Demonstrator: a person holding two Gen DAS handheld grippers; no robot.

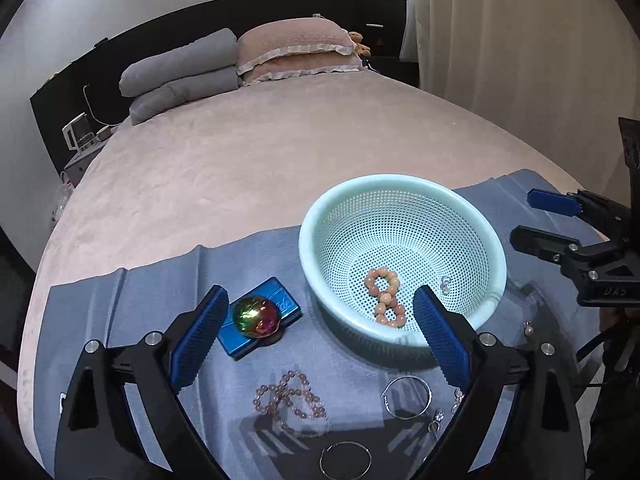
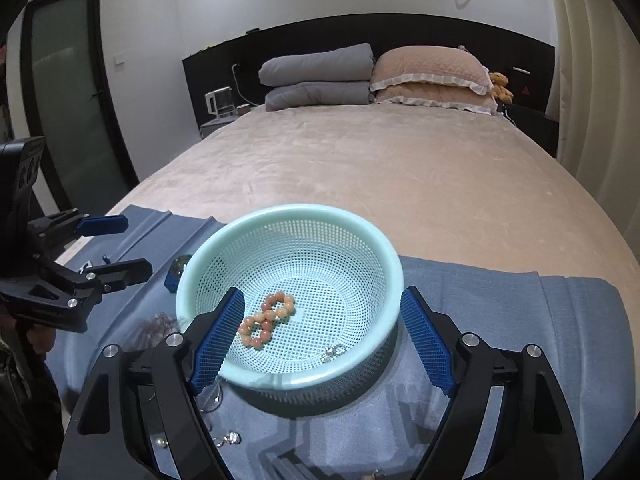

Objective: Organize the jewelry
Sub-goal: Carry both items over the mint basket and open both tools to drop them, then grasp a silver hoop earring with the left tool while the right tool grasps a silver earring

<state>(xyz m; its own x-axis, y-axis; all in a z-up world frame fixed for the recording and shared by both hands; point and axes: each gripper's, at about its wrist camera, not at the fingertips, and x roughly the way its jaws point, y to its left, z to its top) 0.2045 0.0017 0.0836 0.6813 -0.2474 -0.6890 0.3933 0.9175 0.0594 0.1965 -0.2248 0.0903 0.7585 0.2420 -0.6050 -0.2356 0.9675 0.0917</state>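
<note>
A mint-green perforated basket [image 1: 496, 248] [image 2: 384, 256] stands on a blue cloth [image 1: 160, 292] on the bed. In it lie an orange bead bracelet [image 1: 386, 296] [image 2: 268, 318] and a small silver piece [image 1: 445, 283] [image 2: 334, 351]. On the cloth lie a pink bead bracelet [image 1: 290, 400], two silver hoops [image 1: 408, 397] [image 1: 346, 462] and small silver earrings [image 1: 436, 420] [image 2: 230, 438]. My left gripper [image 1: 320, 332] is open and empty above the cloth. My right gripper [image 2: 322, 340] is open and empty, its fingers either side of the basket's near rim; it also shows in the left wrist view [image 1: 540, 220].
An iridescent ball [image 1: 256, 316] rests on a blue tin [image 1: 260, 320] left of the basket. Beyond the cloth is the beige bedspread [image 1: 260, 152], with pillows [image 2: 432, 76] and a folded grey quilt [image 2: 316, 76] at the headboard. A curtain hangs on the right.
</note>
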